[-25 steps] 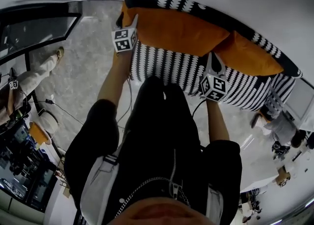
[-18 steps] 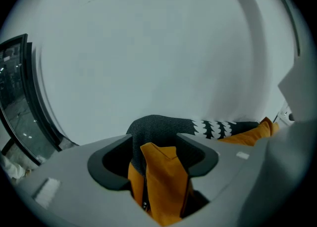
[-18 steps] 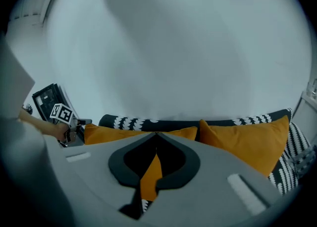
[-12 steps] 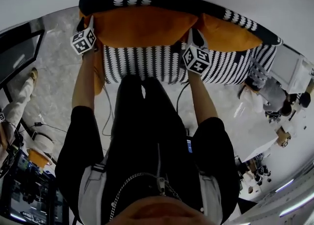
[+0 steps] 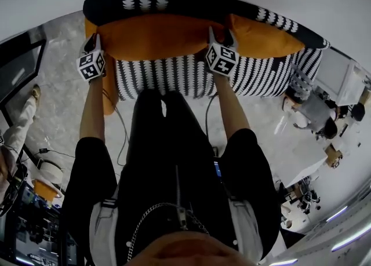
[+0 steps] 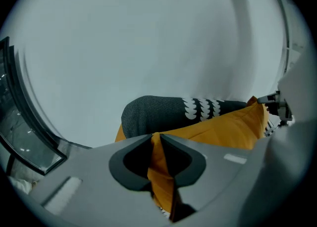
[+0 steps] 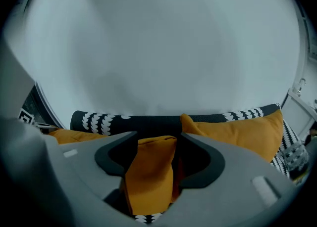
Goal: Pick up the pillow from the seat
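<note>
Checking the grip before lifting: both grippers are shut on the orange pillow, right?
Not both. The left gripper has just closed on the pillow, but the right gripper has just opened: its jaws stand apart around a pillow corner, as the right gripper view shows.

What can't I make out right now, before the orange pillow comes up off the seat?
Seat top beneath the pillow: covered by it in every view.
Seat's front middle, head view: behind the person's legs.
Pillow's underside: faces down, no view shows it.
Clutter at lower left, head view: dark, too small to identify.
</note>
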Tool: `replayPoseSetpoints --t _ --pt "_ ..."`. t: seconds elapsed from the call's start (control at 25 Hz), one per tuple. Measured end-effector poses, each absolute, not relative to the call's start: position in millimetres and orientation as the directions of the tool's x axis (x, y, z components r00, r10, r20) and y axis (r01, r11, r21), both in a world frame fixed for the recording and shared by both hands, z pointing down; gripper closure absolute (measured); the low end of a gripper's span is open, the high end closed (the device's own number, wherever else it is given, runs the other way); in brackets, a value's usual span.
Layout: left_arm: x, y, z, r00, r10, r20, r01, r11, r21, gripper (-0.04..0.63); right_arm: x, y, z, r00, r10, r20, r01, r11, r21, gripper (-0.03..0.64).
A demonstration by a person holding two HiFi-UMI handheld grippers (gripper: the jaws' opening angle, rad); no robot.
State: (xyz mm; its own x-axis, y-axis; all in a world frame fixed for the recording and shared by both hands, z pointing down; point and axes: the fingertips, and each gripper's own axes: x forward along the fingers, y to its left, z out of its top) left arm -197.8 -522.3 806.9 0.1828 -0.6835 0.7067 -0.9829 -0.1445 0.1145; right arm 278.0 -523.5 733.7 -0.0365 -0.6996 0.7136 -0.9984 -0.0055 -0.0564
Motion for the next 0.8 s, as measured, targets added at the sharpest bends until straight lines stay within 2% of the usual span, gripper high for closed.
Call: replayPoseSetpoints --t 0.32,0.52,0.8 --pt "-200 -487 810 0.192 -0.666 0.721 -0.981 -0.158 0.114 0.545 278 -499 754 -0.029 -0.676 0.737 -0.996 -0.039 -0.075 0.362" --pt "-198 -475 807 0.193 -0.654 0.731 -0.979 -0.178 0.099 0.545 268 -484 755 -0.071 -0.669 0.74 -0.994 -0.011 -0.105 0.466" --pt "-195 -455 792 0.197 -0.669 0.717 -0.979 -0.172 0.109 0.548 267 -460 752 -0.089 -0.645 0.759 -0.996 0.05 -0.074 0.547"
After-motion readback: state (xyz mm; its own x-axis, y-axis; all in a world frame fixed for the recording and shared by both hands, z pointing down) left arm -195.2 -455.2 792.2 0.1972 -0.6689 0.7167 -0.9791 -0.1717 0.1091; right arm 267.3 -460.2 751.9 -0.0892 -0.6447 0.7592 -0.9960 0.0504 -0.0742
